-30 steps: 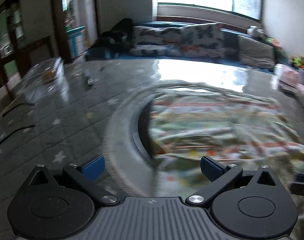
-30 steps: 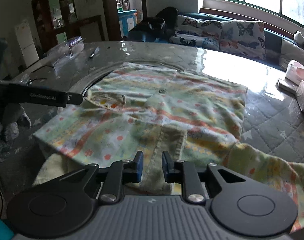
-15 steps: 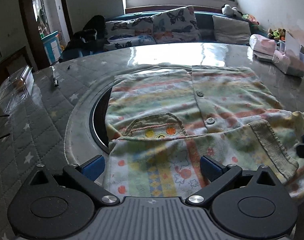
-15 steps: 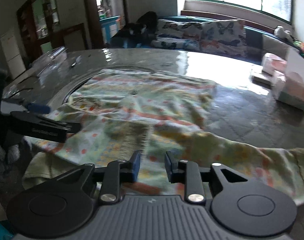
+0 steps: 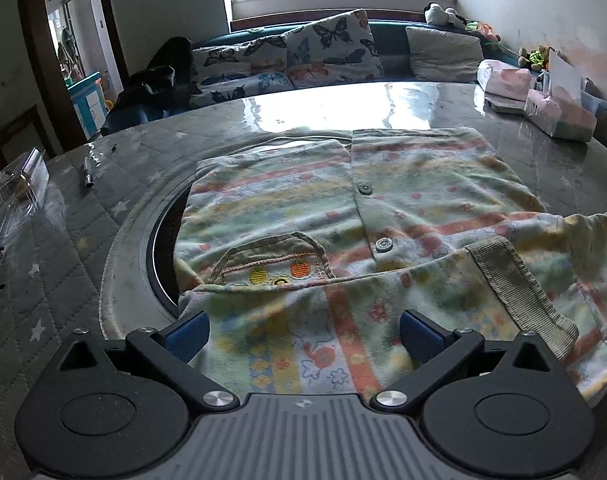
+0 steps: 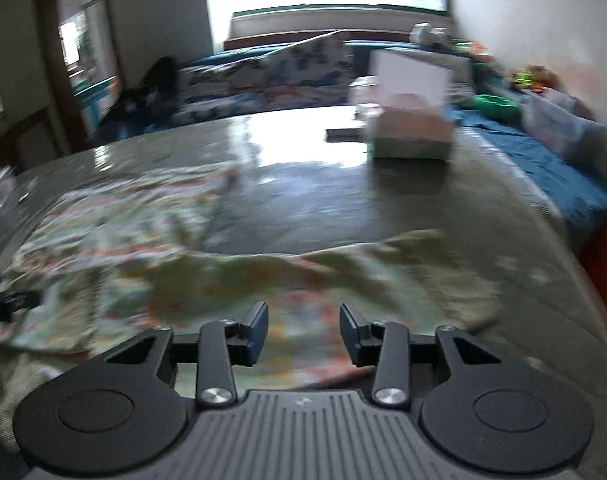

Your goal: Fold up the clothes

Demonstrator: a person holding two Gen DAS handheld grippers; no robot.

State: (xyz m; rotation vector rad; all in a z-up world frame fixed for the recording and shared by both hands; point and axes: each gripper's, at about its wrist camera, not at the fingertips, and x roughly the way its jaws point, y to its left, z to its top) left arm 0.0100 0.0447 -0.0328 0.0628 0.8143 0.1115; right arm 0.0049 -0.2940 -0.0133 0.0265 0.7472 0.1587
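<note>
A child's button shirt (image 5: 343, 208) with pastel stripes and prints lies flat on the grey table (image 5: 103, 208). One sleeve with a ribbed cuff (image 5: 515, 280) is folded across its near part. My left gripper (image 5: 303, 336) stands wide open just over this folded sleeve, with cloth under the jaws and nothing pinched. The right wrist view is blurred. There the other sleeve (image 6: 343, 272) stretches out to the right, and my right gripper (image 6: 304, 332) hovers over it. Its jaws are opening, with no cloth pressed between the pads.
The shirt covers part of a round inset ring (image 5: 135, 248) in the table. A pen (image 5: 88, 172) and a clear plastic box (image 5: 15, 196) lie at the left, tissue boxes (image 5: 559, 116) at the far right. A sofa with butterfly cushions (image 5: 287, 64) runs behind.
My right gripper has swung right, from the shirt's middle to the outstretched sleeve, and its nearly shut jaws have spread. The left gripper has come over the folded sleeve and stayed open.
</note>
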